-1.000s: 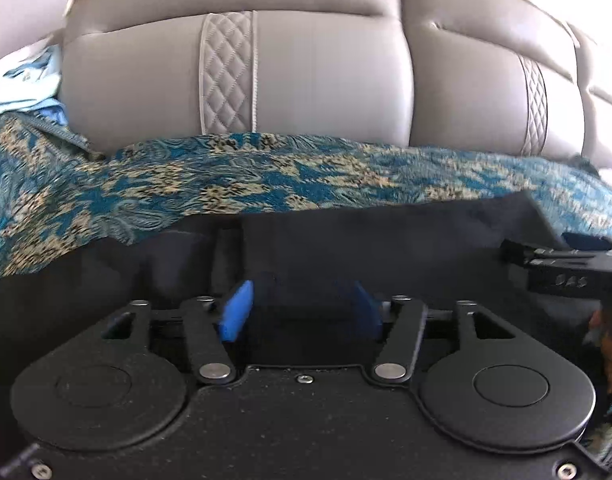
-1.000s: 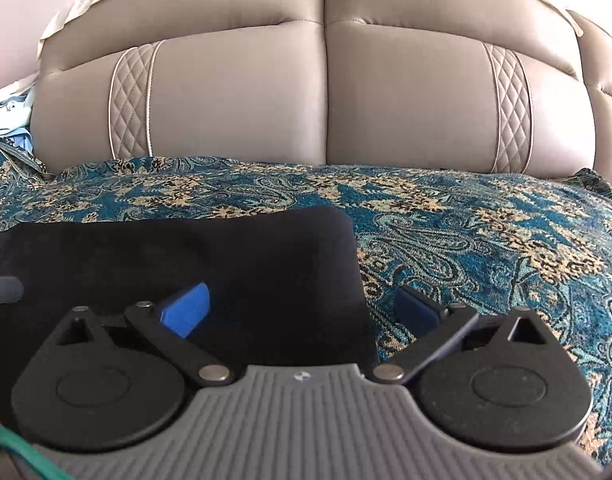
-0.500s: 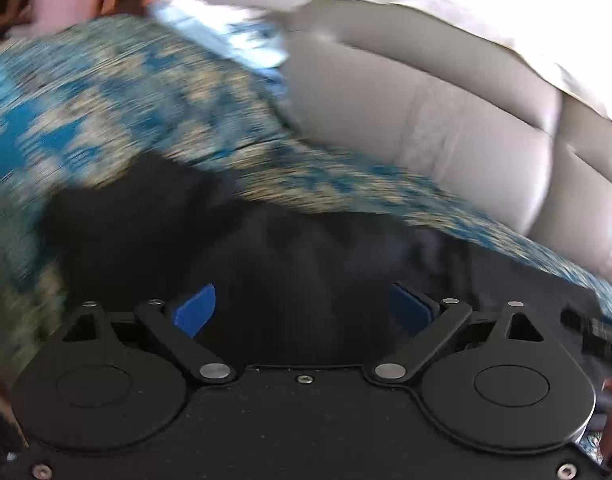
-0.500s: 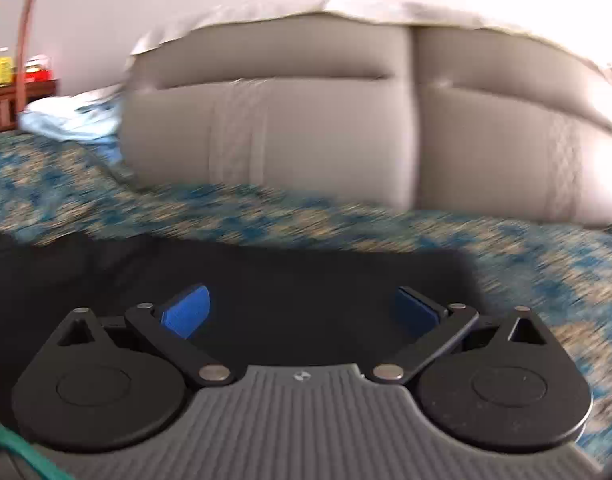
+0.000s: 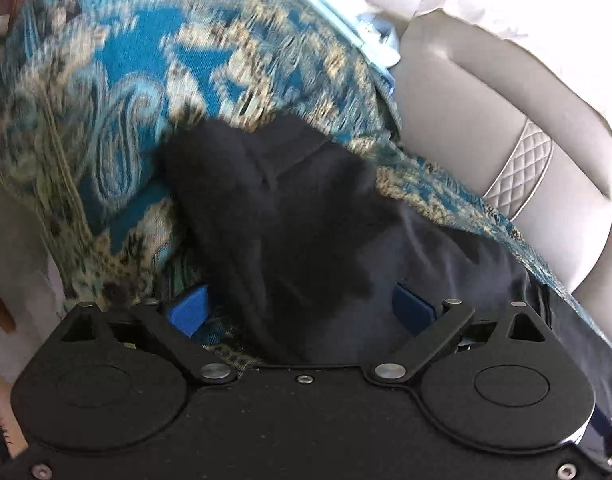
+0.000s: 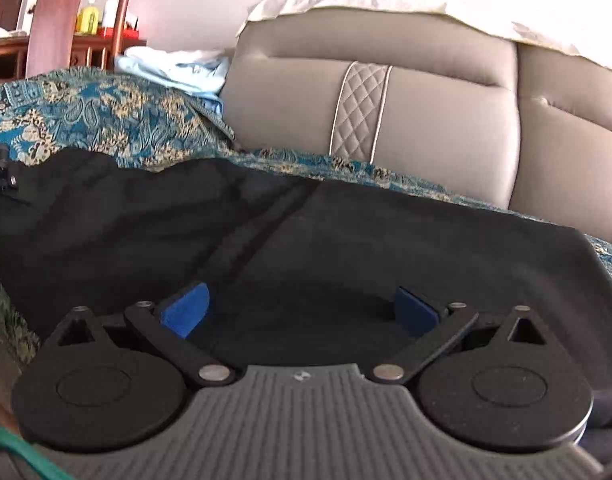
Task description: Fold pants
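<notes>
Lying spread across the teal-and-gold paisley woven throw [image 6: 97,120] that covers the seat of the grey leather sofa [image 6: 426,120], the black soft-fabric pants [image 6: 346,248] reach from the sofa's left end, where one bunched end sits in the left wrist view [image 5: 289,208], over to a squarer edge at the right. The left gripper [image 5: 301,312] is spread wide, its blue pads on either side of that dark end, gripping nothing. The right gripper [image 6: 301,312] is likewise spread, poised over the flat middle of the cloth. I judge the pants light, limp and prone to wrinkle or slide on the throw, so they should be pinched at an edge or hem, through all layers, not in the loose middle.
</notes>
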Demonstrator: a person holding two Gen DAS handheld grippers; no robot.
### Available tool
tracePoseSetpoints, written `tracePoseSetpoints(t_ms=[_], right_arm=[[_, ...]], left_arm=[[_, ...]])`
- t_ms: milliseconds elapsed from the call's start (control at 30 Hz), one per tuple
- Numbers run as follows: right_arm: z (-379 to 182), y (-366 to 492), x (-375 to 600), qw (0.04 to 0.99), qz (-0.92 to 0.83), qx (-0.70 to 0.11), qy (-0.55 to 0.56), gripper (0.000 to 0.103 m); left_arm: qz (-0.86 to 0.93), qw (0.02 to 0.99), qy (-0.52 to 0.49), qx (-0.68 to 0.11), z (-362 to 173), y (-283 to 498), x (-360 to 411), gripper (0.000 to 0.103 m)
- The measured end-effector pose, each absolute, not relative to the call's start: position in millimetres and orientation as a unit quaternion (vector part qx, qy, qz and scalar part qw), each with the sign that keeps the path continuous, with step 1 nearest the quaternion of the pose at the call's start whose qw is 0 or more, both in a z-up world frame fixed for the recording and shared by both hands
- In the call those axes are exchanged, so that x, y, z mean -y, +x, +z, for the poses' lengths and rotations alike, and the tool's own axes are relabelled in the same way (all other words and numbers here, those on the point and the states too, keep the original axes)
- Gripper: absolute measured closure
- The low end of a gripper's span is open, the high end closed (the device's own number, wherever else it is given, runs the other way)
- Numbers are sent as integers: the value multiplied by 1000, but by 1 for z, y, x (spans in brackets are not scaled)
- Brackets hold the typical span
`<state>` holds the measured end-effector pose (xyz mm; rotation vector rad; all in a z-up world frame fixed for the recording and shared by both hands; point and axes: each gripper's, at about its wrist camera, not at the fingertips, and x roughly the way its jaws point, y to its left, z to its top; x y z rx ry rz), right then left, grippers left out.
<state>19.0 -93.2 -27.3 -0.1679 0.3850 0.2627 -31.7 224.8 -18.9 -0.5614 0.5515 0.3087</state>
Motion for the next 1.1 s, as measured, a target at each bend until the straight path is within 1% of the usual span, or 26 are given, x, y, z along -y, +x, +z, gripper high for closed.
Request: tracePoseSetpoints(t_ms=[100, 267, 367, 433, 467, 533, 567, 600, 667, 733, 800, 833, 933, 1033, 1100], right_arm=[[-28, 17, 92, 971, 126, -189, -80, 0], [-29, 15, 91, 973, 116, -183, -80, 0], [-31, 11, 90, 980, 58, -175, -78, 0], [-33, 8, 94, 983, 34, -175, -51, 0], [-33, 7, 95, 983, 28, -175, -48, 0], [-34, 8, 95, 984, 24, -173, -47, 0], [-35, 8, 96, 984, 24, -170, -47, 0], [-35, 8, 95, 984, 24, -167, -50, 0], [-35, 9, 95, 985, 27, -164, -56, 0], [-36, 9, 95, 985, 30, -161, -60, 0], [-36, 8, 94, 985, 31, -159, -64, 0], [-37, 8, 94, 985, 31, -157, -65, 0], [-37, 7, 92, 985, 29, -153, -75, 0], [-38, 5, 88, 985, 26, -145, -91, 0], [-39, 3, 85, 985, 22, -138, -103, 0]], left_arm=[[163, 916, -256, -264, -22, -30, -228, 1], [186, 915, -237, -269, -23, -21, -231, 1], [188, 914, -237, -271, -23, -15, -234, 1], [179, 909, -229, -299, -18, -10, -237, 1], [176, 907, -224, -311, -14, -7, -236, 5], [141, 915, -232, -299, -8, -8, -233, 17], [134, 920, -219, -296, -5, -8, -227, 18], [139, 928, -185, -292, -2, -7, -216, 18], [144, 944, -96, -282, 3, -6, -190, 34], [136, 955, 12, -264, 5, -9, -153, 42], [115, 956, 91, -254, 1, -10, -122, 44], [104, 956, 105, -253, 1, -8, -113, 45], [95, 957, 83, -260, -4, -7, -107, 45], [110, 959, 27, -258, -2, -6, -118, 43], [126, 960, -9, -250, -1, -6, -137, 39]])
